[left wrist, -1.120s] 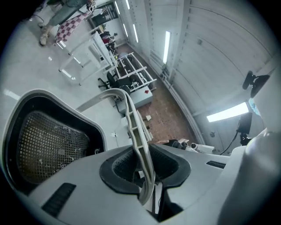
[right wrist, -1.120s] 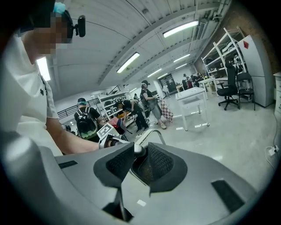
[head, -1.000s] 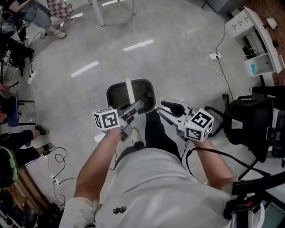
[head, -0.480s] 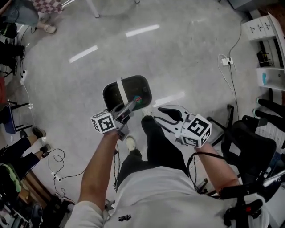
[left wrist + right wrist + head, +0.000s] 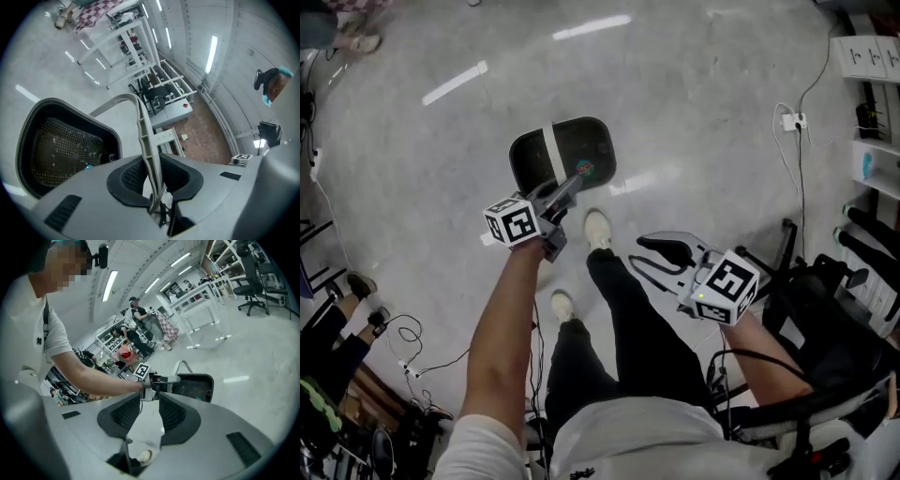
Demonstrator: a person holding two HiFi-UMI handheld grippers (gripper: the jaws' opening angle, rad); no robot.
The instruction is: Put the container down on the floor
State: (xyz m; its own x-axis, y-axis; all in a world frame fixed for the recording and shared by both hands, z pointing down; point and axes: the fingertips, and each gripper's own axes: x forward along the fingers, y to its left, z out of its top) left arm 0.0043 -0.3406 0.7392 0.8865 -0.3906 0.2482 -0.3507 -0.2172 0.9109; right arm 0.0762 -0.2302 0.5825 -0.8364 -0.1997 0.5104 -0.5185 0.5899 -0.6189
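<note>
Right gripper (image 5: 654, 257) sits at 4 o'clock of the head view, its jaws apart with nothing between them. Left gripper (image 5: 569, 186) is near centre, its jaws clamped on the pale handle (image 5: 146, 140) of the dark, mesh-lined container (image 5: 586, 150). The container is at 12 o'clock, just past the white shoe (image 5: 598, 228), low by the grey floor (image 5: 722, 112); can't tell if it touches.

Black container (image 5: 581, 150), perforated inside, with a pale grey handle (image 5: 549, 155), against the glossy light-grey floor (image 5: 703, 84); the person's trousers (image 5: 619, 300) are black, shoes (image 5: 598, 228) and shirt (image 5: 656, 441) white.
</note>
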